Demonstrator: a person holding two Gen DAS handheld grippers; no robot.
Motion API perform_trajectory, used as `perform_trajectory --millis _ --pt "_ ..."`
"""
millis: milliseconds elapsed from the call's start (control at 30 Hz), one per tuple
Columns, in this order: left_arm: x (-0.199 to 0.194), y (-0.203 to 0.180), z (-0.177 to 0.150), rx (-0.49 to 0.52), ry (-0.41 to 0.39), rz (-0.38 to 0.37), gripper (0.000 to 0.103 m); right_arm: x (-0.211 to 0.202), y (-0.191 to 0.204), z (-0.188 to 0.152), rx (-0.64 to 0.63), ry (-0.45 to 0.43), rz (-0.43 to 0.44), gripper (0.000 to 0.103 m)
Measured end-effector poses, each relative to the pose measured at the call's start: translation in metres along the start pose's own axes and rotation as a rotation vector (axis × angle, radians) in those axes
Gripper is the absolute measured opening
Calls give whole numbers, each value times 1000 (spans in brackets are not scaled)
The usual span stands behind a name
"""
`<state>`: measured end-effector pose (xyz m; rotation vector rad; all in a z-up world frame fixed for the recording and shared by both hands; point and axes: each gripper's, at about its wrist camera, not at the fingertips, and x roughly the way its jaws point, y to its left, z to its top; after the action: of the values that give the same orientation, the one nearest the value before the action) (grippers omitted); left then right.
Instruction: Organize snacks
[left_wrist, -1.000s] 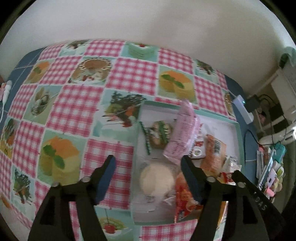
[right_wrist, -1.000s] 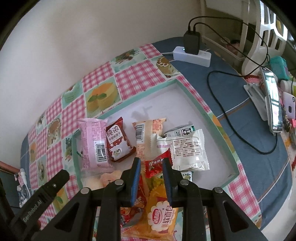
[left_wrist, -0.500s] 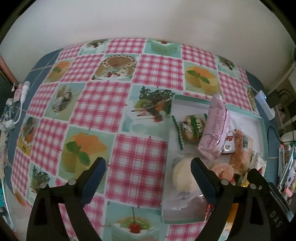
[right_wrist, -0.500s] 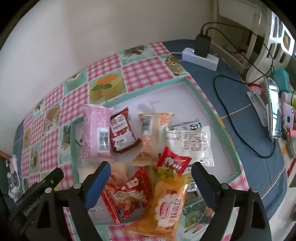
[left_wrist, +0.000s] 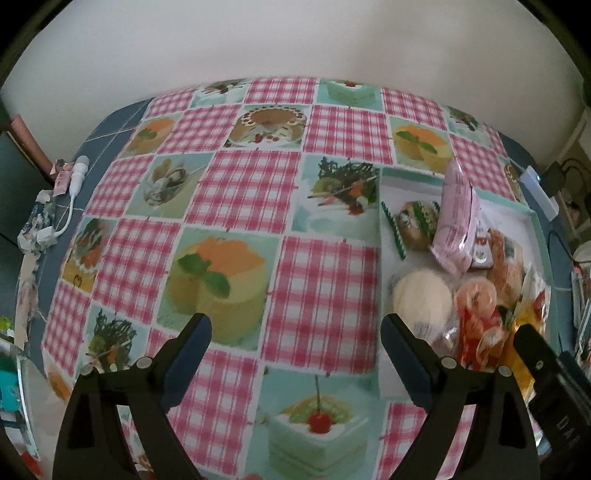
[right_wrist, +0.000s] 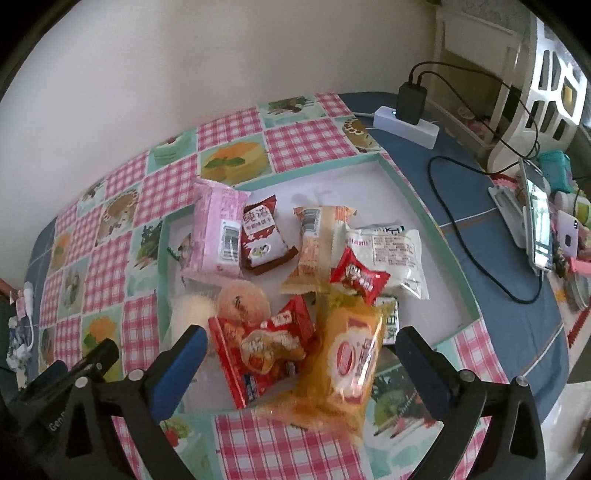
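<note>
Biggest risk from here: the yellow packet (right_wrist: 351, 354), lying half over the near rim of the tray (right_wrist: 436, 236) and onto the checked cloth of the bench (left_wrist: 236, 192), could slide clear off the rim or get shoved further out by a careless approach. Slick, crinkly wrappers, so likely to slip or bunch if pinched at an edge; also heaped, with the small red packet (right_wrist: 360, 278) resting on the white packet (right_wrist: 391, 254) and the large red packet (right_wrist: 264, 341) touching the yellow one, so closing on one could drag a neighbour along. Right tongs (right_wrist: 301, 365) spread wide, having just been opening, empty, nothing pressed by the pads; yellow and large red packets lying in the gap below and ahead of them, loose. Left tongs (left_wrist: 295, 354) also wide apart and empty, poised over bare cloth, well to the left of the tray, with only the round pale bun (left_wrist: 421, 299) near the right fingertip. Remaining snacks inside the tray: pink packet (right_wrist: 218, 232) at the far left, dark red packet (right_wrist: 262, 240) just beside it, orange-striped packet (right_wrist: 314, 247) in the middle. Power strip (right_wrist: 406, 127) and cables off to the right, apart from the work.
</note>
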<state>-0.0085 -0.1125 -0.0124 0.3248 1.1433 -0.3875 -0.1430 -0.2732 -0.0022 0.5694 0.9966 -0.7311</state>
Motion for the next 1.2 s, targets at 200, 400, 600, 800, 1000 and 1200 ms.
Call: perform_trajectory --millis 200,400,600,800,1000,1200 --pt "-15 5 -21 29 -51 20 93 -10 -1 -14 -8 -7 -6 103" --pt "-23 8 -32 39 -76 41 93 -23 -8 -27 -8 -31 -14 103" --pt "-30 14 -43 51 -106 64 93 -31 -13 -43 -25 -38 -21 103" --pt "-44 23 -50 29 -166 63 93 -41 -23 -54 2 -71 5 103" --pt "-56 28 -51 12 -225 52 93 -47 -31 -54 57 -98 16 103" --pt "-57 21 -51 37 -230 68 93 -47 -29 -54 46 -100 16 103"
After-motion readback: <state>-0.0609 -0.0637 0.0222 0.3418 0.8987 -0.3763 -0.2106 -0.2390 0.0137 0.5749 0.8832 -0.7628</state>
